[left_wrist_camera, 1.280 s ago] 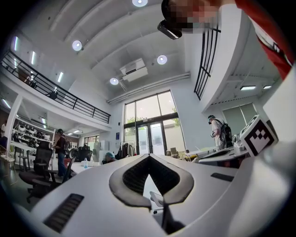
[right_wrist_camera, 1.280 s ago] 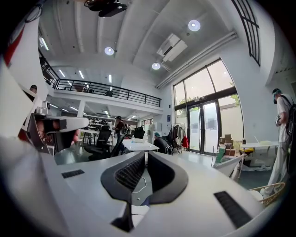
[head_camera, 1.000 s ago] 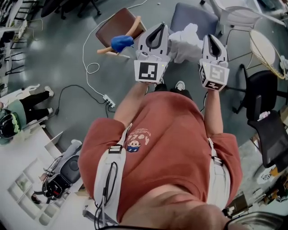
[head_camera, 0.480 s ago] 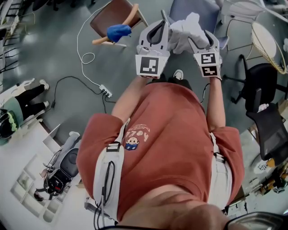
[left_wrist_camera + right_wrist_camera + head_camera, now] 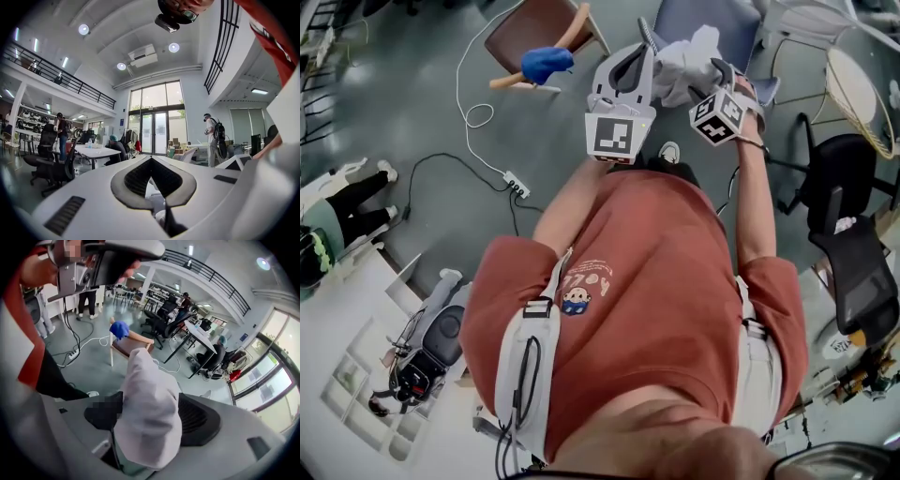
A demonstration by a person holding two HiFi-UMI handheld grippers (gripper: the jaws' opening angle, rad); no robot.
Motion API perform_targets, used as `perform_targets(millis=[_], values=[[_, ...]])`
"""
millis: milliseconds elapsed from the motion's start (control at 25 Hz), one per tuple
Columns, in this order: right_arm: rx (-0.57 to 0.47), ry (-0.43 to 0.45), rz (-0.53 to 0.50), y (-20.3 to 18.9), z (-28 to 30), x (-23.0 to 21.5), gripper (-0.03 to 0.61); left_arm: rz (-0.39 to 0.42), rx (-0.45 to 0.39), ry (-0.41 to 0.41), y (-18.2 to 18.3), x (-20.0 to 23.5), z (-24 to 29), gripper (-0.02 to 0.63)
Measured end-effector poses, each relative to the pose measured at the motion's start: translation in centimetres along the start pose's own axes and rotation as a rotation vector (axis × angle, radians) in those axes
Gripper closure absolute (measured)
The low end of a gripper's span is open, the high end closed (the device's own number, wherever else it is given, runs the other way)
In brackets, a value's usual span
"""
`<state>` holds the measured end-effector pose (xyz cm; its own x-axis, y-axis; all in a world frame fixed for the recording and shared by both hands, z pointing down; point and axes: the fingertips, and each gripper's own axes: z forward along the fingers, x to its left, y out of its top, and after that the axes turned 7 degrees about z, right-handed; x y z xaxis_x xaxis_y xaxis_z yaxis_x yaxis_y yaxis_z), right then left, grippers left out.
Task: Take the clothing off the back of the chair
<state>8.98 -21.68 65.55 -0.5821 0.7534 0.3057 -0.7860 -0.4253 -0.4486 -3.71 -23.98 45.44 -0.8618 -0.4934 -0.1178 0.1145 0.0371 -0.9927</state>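
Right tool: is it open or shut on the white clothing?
Open. The right tool has just been opening; its jaws stand wide apart, with the white clothing bunched between them.

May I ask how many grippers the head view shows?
2: the left gripper beside the white clothing; the right gripper, jaws just opening, the clothing between them.

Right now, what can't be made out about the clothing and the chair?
Head view: the blue-grey chair is cut off by the top edge, its back covered by the clothing.
Left gripper view: the left claw blocks whatever lies below it.
Right gripper view: the clothing hides that chair.
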Motion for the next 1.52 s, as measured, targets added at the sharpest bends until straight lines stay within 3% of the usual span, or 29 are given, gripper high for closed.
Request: perform_targets(millis=[200,440,600,760,1120,1440,1520], values=[[0.064,0.015,-0.108,-0.3,2.4,0.6,0.233,-0.014,0.006,0.006,-0.3,0.2,0.1,0.600],[0.076,-0.026,-0.139,-0.4,3.3,0.5,0.235,-0.030,0.012,0.010,-0.4,0.0,0.0,0.600],[0.069,-0.043,-0.157,-0.5,3.6,0.3,0.310,-0.032,0.011,0.004,-0.4,-0.3,0.1,0.600],[0.092,-0.001,-0.136,-0.5,3.7,0.5,0.364,-0.041,0.012,0.000,-0.5,-0.4,0.2,0.600],[0.093,0.032,-0.152,0.6,1.8,0.4,0.416,-0.049,0.016,0.011,-0.7,0.0,0.3,0.600],[0.003,-0.041,-0.157,2.0,-1.0,0.4,0.462,-0.057,0.017,0.016,-0.7,0.2,0.3,0.600],[-0.024,-0.065,-0.158,2.3,-1.7,0.7,0.523,-0.055,0.015,0.016,-0.7,0.3,0.3,0.600]])
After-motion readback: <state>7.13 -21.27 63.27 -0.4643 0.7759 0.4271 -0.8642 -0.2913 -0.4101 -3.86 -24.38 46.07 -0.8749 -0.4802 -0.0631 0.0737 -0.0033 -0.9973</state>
